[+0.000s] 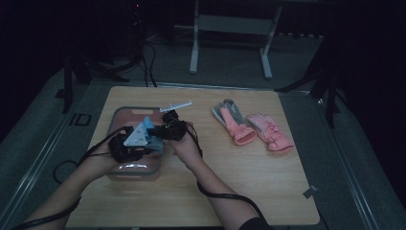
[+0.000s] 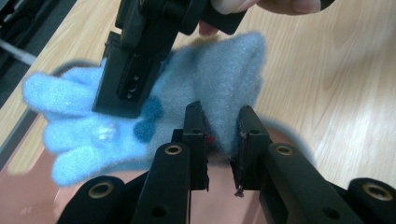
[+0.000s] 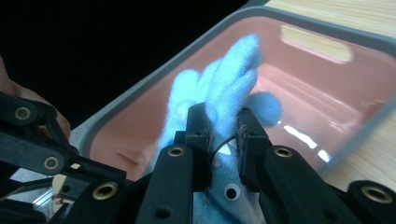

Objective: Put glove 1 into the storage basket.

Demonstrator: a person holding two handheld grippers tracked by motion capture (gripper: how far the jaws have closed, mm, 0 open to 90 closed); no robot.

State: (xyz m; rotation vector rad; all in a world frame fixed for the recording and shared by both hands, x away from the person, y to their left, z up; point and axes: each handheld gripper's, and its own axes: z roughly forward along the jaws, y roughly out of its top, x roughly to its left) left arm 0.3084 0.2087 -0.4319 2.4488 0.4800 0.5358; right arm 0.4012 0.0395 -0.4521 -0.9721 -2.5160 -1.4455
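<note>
A fuzzy light-blue glove [image 1: 148,125] hangs between my two grippers over a pink basin [image 1: 129,109] with a grey rim. In the left gripper view my left gripper [image 2: 223,135] is shut on the glove's [image 2: 224,70] cuff edge, and the other gripper's black jaws clamp the glove farther up. My right gripper [image 3: 223,126] is shut on the glove [image 3: 224,79] near its fingers, which point up over the basin [image 3: 327,32]. In the high view the left gripper [image 1: 152,143] and right gripper [image 1: 163,130] sit close together above the basin's right side.
Two pink-and-grey gloves [image 1: 234,124] [image 1: 270,132] lie side by side on the wooden table [image 1: 215,191], right of the centre. The basin stands at the table's left. Cables trail from both grippers toward the near edge. Metal frame legs stand beyond the table.
</note>
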